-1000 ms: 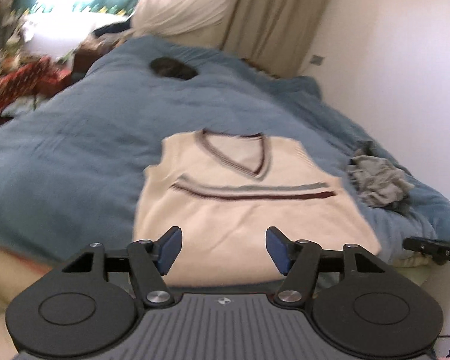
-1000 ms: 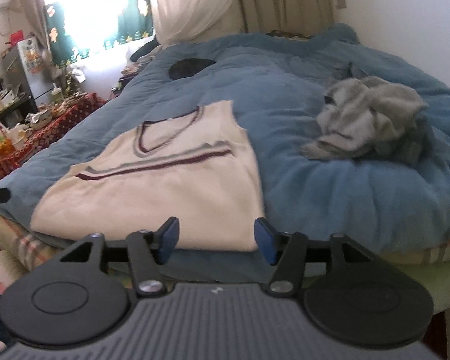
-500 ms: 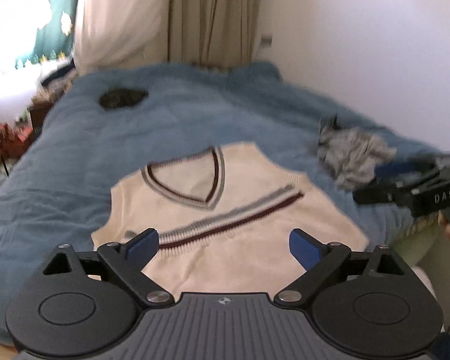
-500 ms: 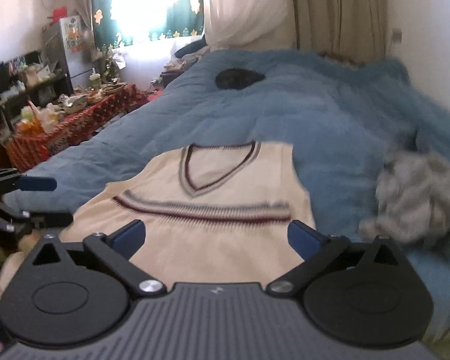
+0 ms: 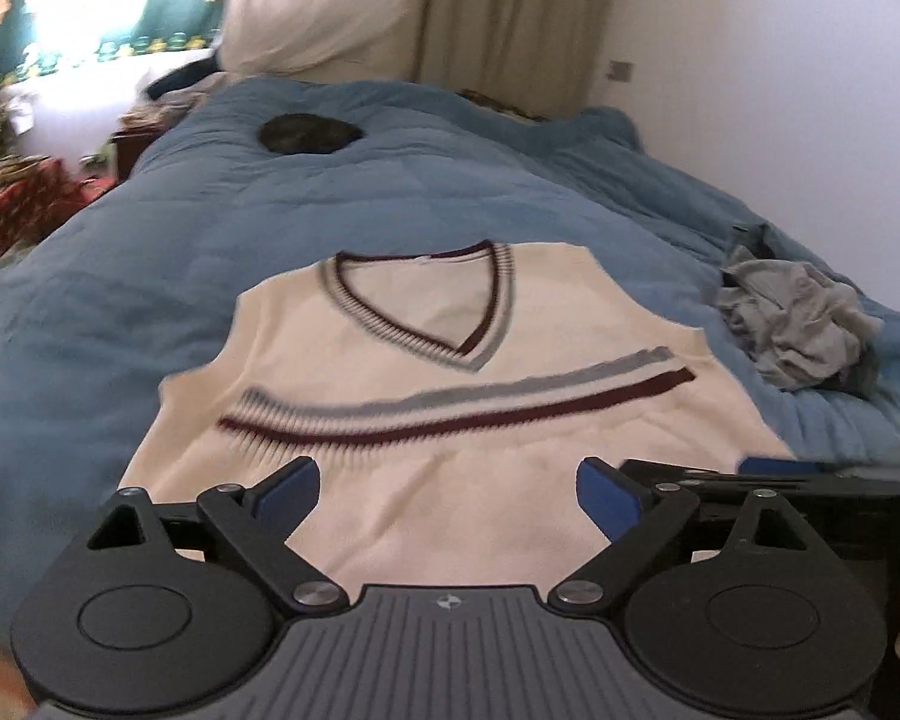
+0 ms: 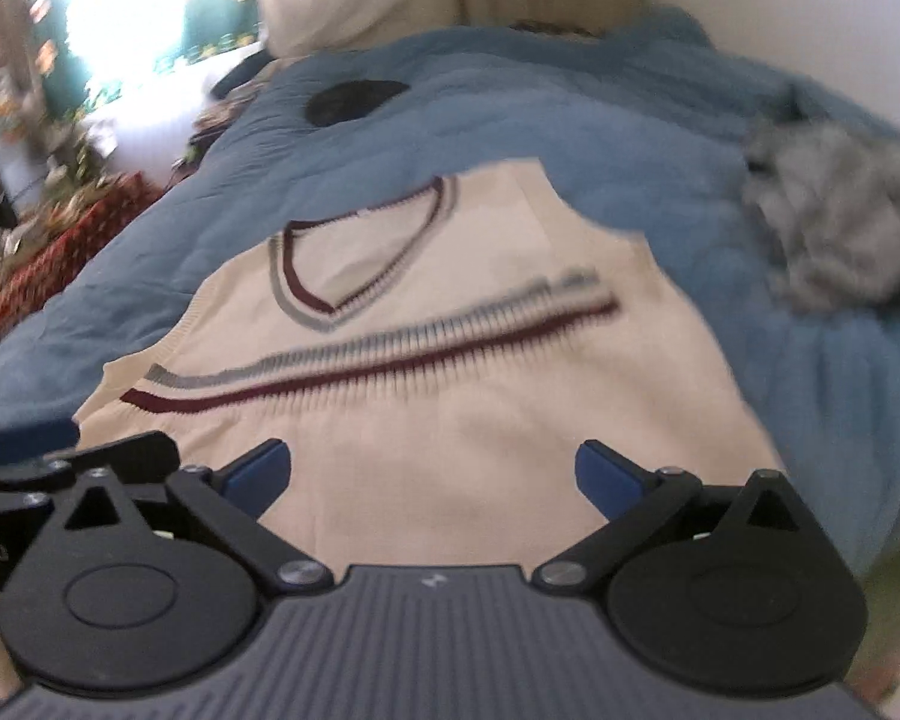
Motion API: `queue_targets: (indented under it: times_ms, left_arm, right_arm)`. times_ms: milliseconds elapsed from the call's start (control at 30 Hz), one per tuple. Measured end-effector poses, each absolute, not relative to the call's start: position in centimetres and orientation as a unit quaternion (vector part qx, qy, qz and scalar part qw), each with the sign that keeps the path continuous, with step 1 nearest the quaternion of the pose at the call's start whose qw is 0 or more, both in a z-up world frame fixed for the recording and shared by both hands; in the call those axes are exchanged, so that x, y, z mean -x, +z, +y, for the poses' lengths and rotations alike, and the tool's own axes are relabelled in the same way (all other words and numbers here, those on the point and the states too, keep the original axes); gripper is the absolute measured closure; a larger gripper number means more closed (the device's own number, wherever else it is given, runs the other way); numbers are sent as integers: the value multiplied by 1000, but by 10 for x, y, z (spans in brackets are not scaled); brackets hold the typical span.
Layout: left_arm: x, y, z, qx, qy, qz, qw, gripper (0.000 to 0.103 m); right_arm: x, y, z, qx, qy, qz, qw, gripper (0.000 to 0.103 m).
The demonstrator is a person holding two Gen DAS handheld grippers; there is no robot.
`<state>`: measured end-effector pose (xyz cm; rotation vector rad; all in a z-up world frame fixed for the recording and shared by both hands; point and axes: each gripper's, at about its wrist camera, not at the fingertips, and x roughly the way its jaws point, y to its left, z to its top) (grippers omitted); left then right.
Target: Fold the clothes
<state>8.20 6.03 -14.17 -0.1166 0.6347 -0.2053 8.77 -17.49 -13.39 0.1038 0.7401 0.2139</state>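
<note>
1. Vest (image 5: 450,420): a cream knitted V-neck with grey and maroon chest stripes lies face up and flat on the blue quilt (image 5: 150,276) of the bed, hem toward the cameras, neck away. No fold shows in it yet.
2. Left hand-held gripper (image 5: 448,491): jaws spread wide, nothing between them, poised over the hem region toward the vest's left side.
3. Right hand-held gripper (image 6: 432,474): also wide and empty, over the hem toward the right side; in each wrist view the other tool shows at the frame edge, so the two sit close together.
4. The step in hand looks like taking hold of the hem. Likely best is to move the two apart toward the hem corners, so the knit lifts evenly rather than sagging in the middle.
5. Pinch both layers of the vest but not the quilt below; a soft quilt can easily bunch into the jaws.
6. Keep the crumpled grey garment (image 5: 798,330), lying apart on the right, out of the fold's path.
7. The right wrist view is blurred, so the exact hem edge is hard to judge.
</note>
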Motion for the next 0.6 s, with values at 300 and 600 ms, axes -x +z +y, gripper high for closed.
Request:
queue_targets:
  times_ms: [300, 600]
  left_arm:
    - [-11, -164, 48, 23, -37, 265, 963, 10]
    - [0, -179, 40, 2, -51, 227, 973, 26]
  right_arm:
    - [18, -150, -182, 34, 94, 241, 965, 1]
    - [37, -165, -175, 86, 150, 200, 964, 3]
